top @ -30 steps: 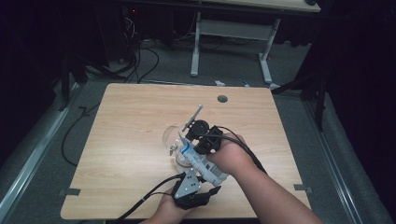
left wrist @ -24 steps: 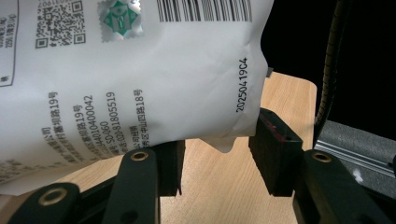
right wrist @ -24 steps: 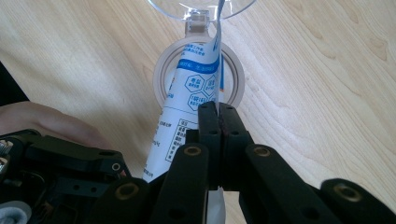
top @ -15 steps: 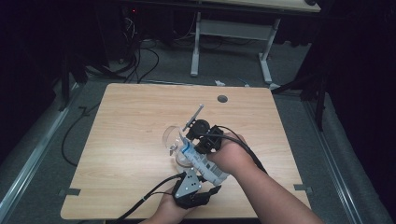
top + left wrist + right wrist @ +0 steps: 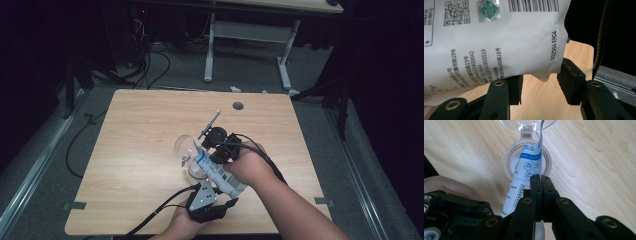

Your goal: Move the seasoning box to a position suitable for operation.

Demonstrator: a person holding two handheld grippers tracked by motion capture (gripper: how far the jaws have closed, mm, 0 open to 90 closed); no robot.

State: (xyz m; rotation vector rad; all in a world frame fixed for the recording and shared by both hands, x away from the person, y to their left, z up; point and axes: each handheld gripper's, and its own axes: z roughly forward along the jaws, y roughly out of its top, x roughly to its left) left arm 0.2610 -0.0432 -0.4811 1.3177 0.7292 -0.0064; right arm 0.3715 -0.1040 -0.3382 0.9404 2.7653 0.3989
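High view shows nothing has moved in the last second: the right gripper [image 5: 540,182], jaws pinched tight, holds the white bag [image 5: 216,170] tipped over the jar [image 5: 510,157] near the table's [image 5: 130,130] front edge. Left gripper [image 5: 540,83] grips the bag's bottom, so pouring goes on.

- 1 white printed pouch [image 5: 216,169]
- 1 clear jar [image 5: 186,149] with flip lid, beside the pouch
- 2 grippers [image 5: 207,197] at the pouch
- 1 worktop [image 5: 130,135]
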